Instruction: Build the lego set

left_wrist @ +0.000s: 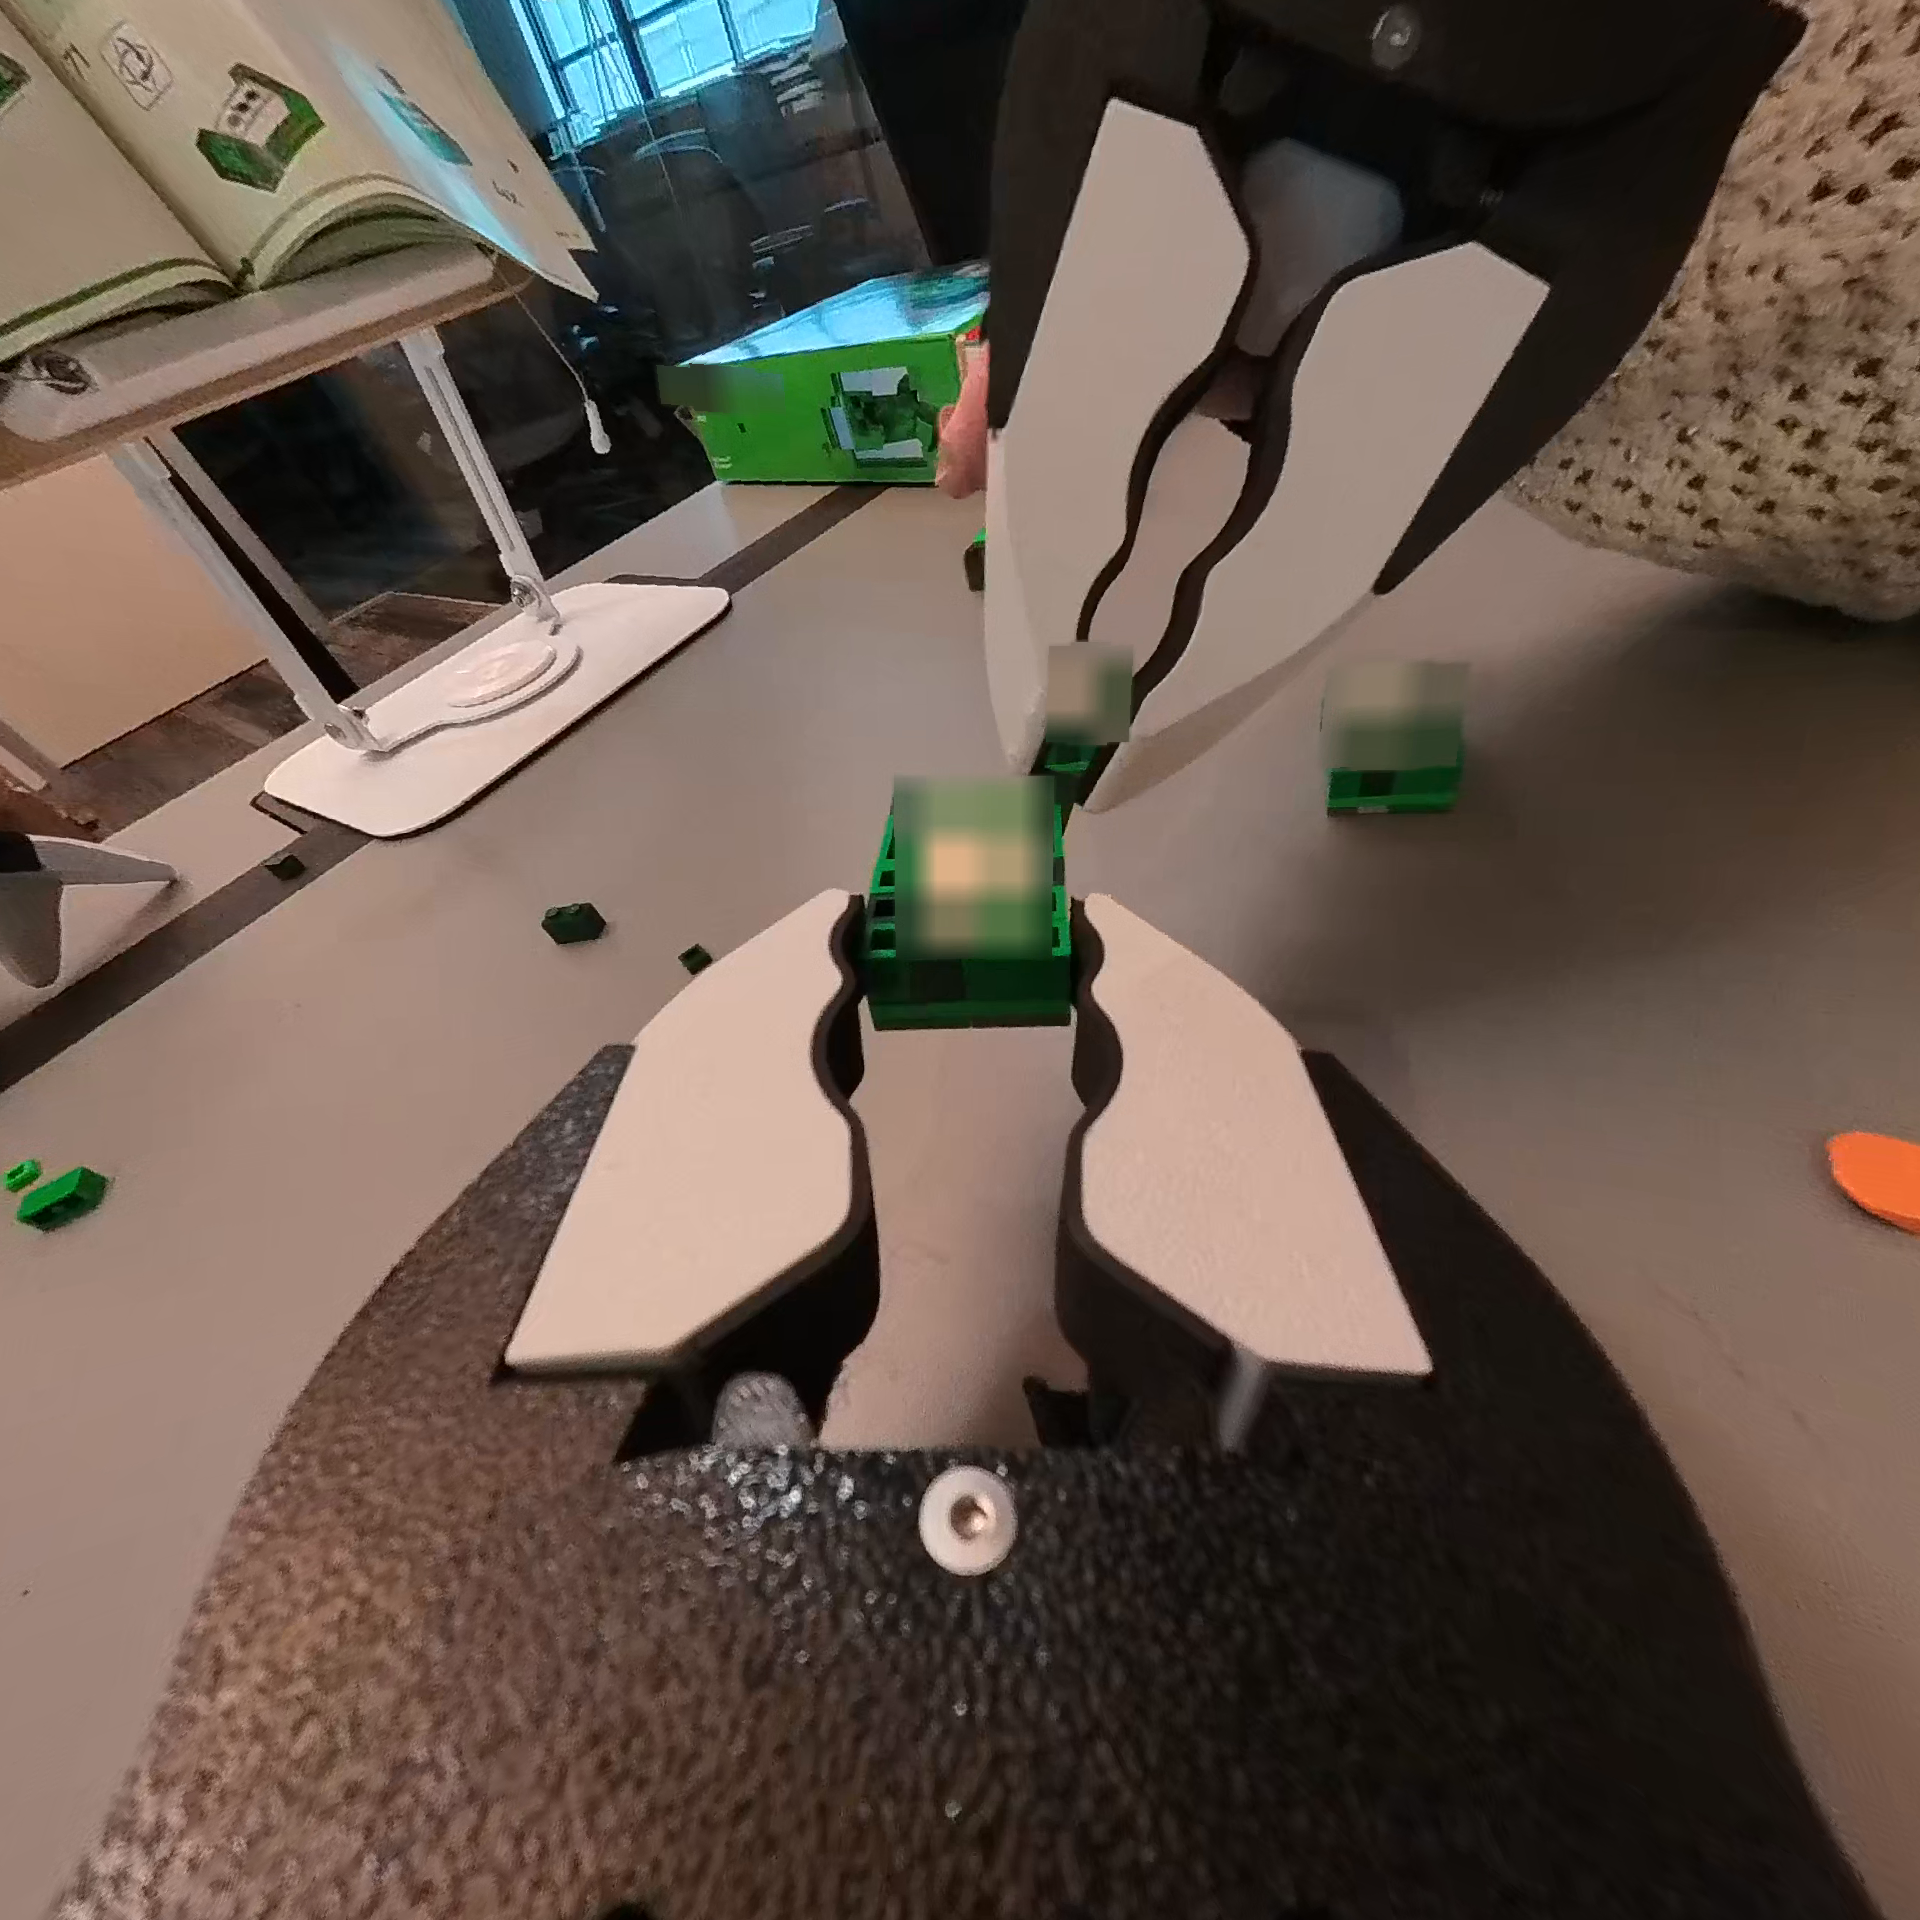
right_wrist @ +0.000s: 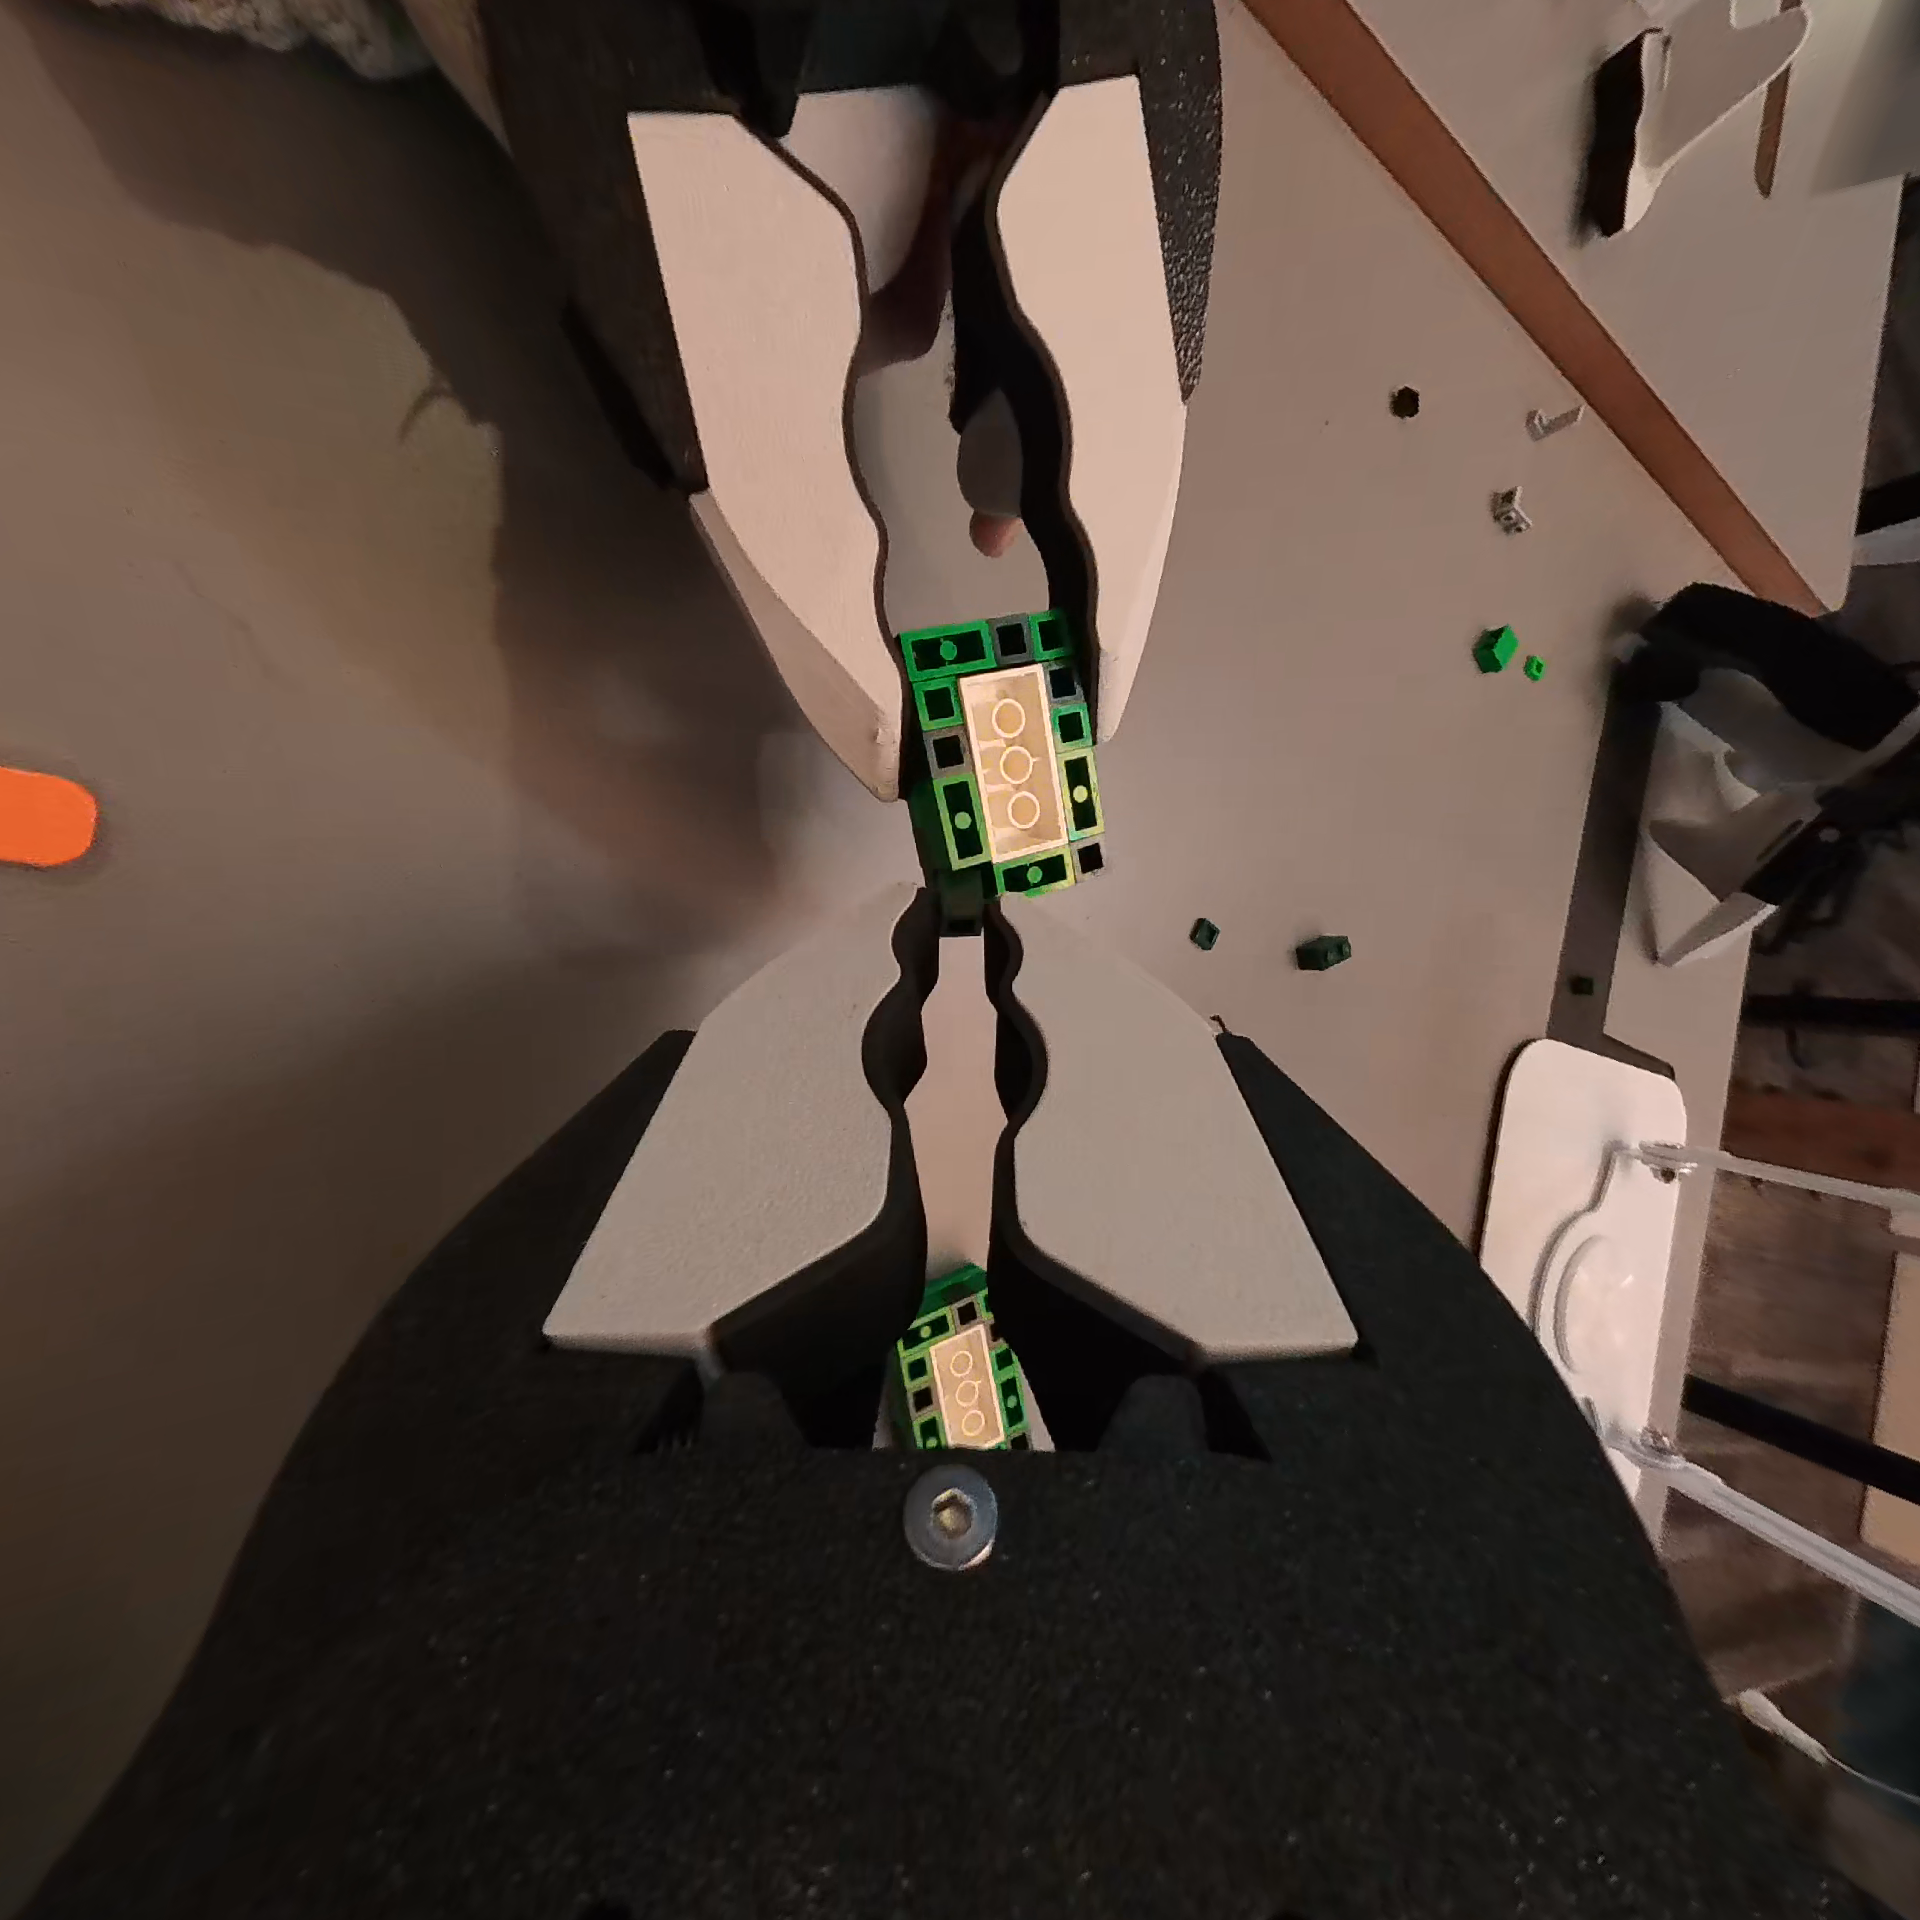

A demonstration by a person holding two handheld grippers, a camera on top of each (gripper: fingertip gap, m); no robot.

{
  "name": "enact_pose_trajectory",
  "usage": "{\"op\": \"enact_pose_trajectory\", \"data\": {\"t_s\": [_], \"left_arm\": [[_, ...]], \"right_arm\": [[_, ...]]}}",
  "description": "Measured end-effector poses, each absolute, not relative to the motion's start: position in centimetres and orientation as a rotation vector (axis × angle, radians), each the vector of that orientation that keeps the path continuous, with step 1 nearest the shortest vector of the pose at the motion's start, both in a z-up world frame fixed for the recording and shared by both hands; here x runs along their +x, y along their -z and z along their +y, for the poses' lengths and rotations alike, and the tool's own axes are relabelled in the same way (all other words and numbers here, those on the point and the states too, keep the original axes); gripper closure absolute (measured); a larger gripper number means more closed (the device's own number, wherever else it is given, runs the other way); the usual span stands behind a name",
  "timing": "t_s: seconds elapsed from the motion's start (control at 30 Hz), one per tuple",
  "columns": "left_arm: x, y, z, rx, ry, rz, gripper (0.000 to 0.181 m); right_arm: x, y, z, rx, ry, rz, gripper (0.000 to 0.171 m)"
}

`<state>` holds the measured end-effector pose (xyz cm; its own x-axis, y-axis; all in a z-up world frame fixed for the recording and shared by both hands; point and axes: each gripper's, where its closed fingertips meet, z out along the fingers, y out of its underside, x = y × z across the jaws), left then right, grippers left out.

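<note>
The left gripper is clamping the green lego block, which is sitting on the grey surface. Just beyond, the right gripper is pinching a small dark green brick against the block's far edge. Farther back, a second green block and the green box are resting.

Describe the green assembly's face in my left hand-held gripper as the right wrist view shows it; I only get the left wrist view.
Observer: The green assembly, held by the left hand-held gripper, has a cream brick in its middle, showing three rings in a row.
Operator: Report the load of the right hand-held gripper.
Observer: It pinches a small dark green piece at the assembly's near edge; contact unclear.
Operator: Check the second assembly.
Observer: It shows a like cream brick with three rings.
</note>
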<state>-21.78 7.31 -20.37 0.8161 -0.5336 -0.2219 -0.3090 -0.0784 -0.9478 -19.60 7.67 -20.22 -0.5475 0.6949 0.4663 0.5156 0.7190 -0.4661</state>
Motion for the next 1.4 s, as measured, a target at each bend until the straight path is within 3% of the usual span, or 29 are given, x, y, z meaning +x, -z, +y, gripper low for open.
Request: {"op": "enact_pose_trajectory", "data": {"t_s": [0.4,0.77,1.23,1.4], "left_arm": [[-21.5,20.8,7.2,-1.692,0.19,0.698,0.145],[-21.3,20.6,7.0,-1.676,0.225,0.707,0.145],[-19.8,16.1,5.0,-1.4,0.569,0.603,0.145],[-19.6,15.8,4.9,-1.381,0.601,0.589,0.145]], "right_arm": [[-19.4,20.2,7.6,-0.857,-0.164,-2.314,0.164],[-19.6,19.9,7.1,-0.857,-0.259,-2.308,0.164],[-18.0,15.6,4.6,-0.901,-0.611,-2.375,0.164],[-17.6,15.0,4.6,-0.918,-0.54,-2.42,0.164]]}}
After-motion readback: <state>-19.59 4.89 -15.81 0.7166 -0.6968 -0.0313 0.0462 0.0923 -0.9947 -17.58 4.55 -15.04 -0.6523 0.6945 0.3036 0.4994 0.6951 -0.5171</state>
